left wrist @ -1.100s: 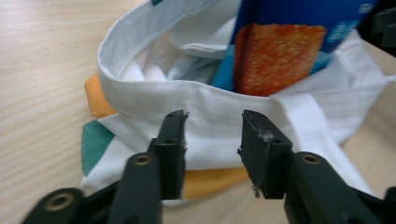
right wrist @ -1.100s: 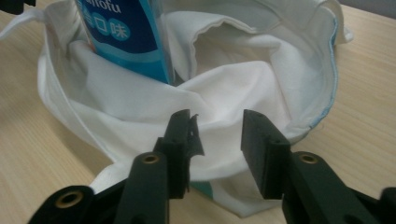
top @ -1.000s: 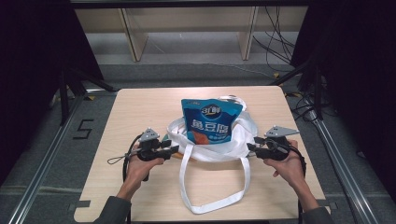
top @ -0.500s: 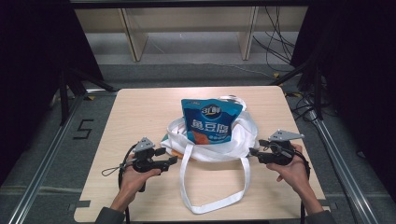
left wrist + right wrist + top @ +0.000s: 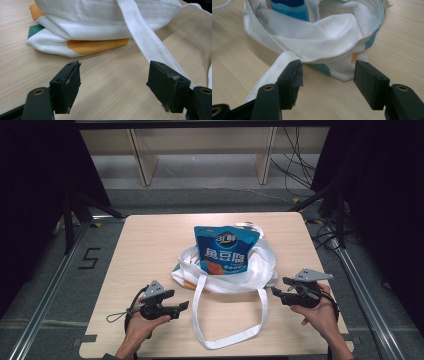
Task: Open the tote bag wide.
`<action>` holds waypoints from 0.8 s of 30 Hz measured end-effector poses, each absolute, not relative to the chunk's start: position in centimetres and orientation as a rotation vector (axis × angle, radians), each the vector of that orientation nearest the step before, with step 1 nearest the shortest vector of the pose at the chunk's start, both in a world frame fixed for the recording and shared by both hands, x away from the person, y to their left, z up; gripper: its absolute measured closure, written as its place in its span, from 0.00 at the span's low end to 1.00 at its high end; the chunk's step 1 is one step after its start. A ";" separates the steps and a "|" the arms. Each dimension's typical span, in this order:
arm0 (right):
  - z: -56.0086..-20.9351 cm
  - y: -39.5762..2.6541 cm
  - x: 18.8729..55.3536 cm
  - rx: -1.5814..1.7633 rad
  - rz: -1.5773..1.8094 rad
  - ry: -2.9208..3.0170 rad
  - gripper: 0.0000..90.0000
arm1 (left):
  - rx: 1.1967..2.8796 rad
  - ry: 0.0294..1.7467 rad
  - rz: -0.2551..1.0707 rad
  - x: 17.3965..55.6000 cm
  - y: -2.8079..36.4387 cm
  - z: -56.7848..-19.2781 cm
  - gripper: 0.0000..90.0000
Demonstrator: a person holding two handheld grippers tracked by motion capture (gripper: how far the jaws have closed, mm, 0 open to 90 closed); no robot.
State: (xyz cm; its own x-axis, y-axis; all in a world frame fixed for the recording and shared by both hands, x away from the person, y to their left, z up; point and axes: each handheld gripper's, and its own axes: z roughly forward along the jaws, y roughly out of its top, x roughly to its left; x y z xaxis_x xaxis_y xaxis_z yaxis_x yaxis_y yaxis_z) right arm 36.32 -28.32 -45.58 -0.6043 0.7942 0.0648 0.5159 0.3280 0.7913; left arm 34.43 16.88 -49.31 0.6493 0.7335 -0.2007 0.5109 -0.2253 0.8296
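Note:
A white tote bag [image 5: 225, 276] with orange, green and blue patches lies slumped in the middle of the wooden table [image 5: 150, 240]. A blue snack bag [image 5: 226, 250] stands upright in it. The tote's long white strap [image 5: 198, 312] loops toward the near edge. My left gripper [image 5: 183, 306] is low over the table, left of the strap and short of the bag. In the left gripper view the left gripper [image 5: 113, 85] has bare wood between its jaws, the strap [image 5: 147, 42] beside one. My right gripper [image 5: 275, 291] faces the bag's right side, and in its own view the right gripper [image 5: 328, 80] holds nothing. Both pairs of jaws have just been opening and stand open.
The table's near edge is just behind both hands. Beyond the far edge stands a wooden shelf frame [image 5: 145, 160]. Cables [image 5: 300, 175] lie on the floor at the right. Metal rails [image 5: 45, 305] run along both sides, and a "5" mark [image 5: 89, 258] is on the floor at the left.
Both grippers have drawn back from the bag's sides toward the near edge of the table, and their jaws have widened. The bag and the snack bag stay in place.

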 end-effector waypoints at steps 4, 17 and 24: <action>-46.0 -28.7 35.3 1.173 1.154 2.258 0.43 | 1.868 1.029 0.296 33.6 17.3 -49.3 0.25; -47.8 -29.2 31.7 1.186 1.099 2.322 0.38 | 1.990 1.011 0.343 31.6 17.5 -49.6 0.18; -48.5 -29.7 30.0 1.189 1.079 2.341 0.36 | 2.023 0.993 0.329 30.3 17.2 -49.8 0.18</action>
State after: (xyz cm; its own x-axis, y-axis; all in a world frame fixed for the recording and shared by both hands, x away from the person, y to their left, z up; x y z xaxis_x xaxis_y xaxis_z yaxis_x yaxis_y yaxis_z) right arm 30.04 -29.67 -48.46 -0.6119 0.7882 0.0653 0.5616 0.3749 0.7376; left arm 30.34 17.16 -49.80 0.6519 0.7487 -0.1203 0.5291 -0.3355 0.7794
